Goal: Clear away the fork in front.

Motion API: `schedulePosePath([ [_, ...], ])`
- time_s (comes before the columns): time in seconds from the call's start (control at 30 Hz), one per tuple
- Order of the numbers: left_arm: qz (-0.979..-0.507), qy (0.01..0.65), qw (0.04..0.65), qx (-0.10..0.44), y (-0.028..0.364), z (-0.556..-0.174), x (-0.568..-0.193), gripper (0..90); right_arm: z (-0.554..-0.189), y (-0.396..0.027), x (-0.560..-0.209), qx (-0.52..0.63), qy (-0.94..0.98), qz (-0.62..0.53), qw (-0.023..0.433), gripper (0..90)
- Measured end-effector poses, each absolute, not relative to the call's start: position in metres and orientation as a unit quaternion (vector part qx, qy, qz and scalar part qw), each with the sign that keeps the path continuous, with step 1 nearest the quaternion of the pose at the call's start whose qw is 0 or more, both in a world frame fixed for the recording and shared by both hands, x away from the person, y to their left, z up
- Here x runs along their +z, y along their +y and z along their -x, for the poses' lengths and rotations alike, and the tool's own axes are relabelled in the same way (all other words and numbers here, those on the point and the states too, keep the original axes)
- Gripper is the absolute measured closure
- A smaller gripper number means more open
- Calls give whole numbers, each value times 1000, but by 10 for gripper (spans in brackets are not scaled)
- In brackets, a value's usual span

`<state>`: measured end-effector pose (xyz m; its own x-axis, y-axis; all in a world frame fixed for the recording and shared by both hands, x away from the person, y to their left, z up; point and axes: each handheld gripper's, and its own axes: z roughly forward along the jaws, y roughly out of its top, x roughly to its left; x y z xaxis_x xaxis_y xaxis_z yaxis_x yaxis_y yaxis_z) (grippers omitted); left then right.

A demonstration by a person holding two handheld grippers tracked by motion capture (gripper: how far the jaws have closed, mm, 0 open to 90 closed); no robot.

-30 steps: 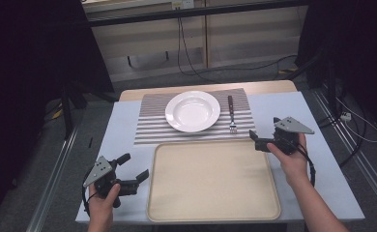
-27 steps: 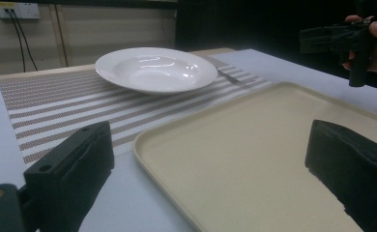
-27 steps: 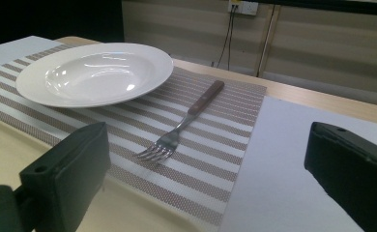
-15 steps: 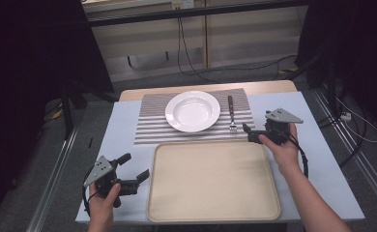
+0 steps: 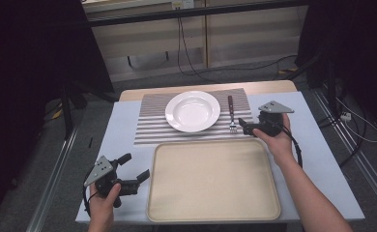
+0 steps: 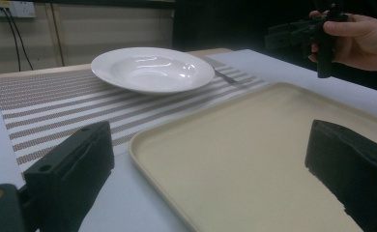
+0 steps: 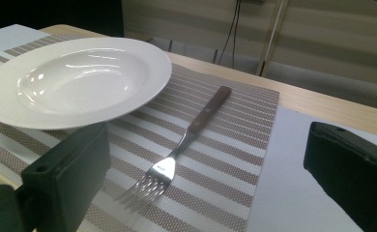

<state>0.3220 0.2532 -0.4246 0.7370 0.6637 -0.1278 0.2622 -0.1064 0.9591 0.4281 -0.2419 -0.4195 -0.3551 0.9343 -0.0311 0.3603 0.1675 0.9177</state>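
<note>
A white plate (image 5: 192, 111) rests on a striped placemat (image 5: 150, 126) at the back of the table. To its right lies a fork (image 5: 231, 115) with a brown handle, tines toward me. My right gripper (image 5: 242, 125) hovers open just right of the tines; in the right gripper view the fork (image 7: 196, 121) lies between the spread jaws of that gripper (image 7: 208, 154), with the plate (image 7: 75, 79) at left. My left gripper (image 5: 134, 167) is held open, with nothing in it, at the near-left corner of a beige tray (image 5: 213, 179). The left gripper view shows its jaws wide apart over the tray (image 6: 254, 159).
The tray takes up the front centre of a light blue table cover (image 5: 317, 159). Bare wooden table edge (image 5: 273, 87) runs behind the placemat. Cables (image 5: 186, 53) lie on the floor beyond. A hand with the right gripper (image 6: 293, 36) shows far off in the left gripper view.
My right gripper has moved left and a little away from me, from the open table cover to the fork's tines. The left gripper has stayed put.
</note>
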Motion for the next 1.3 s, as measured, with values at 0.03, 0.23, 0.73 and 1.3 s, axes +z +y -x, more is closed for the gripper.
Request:
schedulePosePath([
  [0.03, -724, 320, 587, 170, 253, -322, -425, 34, -432, -243, -419, 444, 694, -466, 322, 21],
  [0.23, -727, 318, 585, 168, 252, -322, -425, 35, -442, -243, -419, 441, 696, -472, 314, 19],
  [0.73, -727, 318, 584, 171, 253, -322, -425, 35, -469, -240, -418, 429, 701, -476, 314, 54],
  [1.3, -726, 318, 586, 170, 251, -322, -425, 35, -489, -233, -422, 409, 715, -480, 301, 175],
])
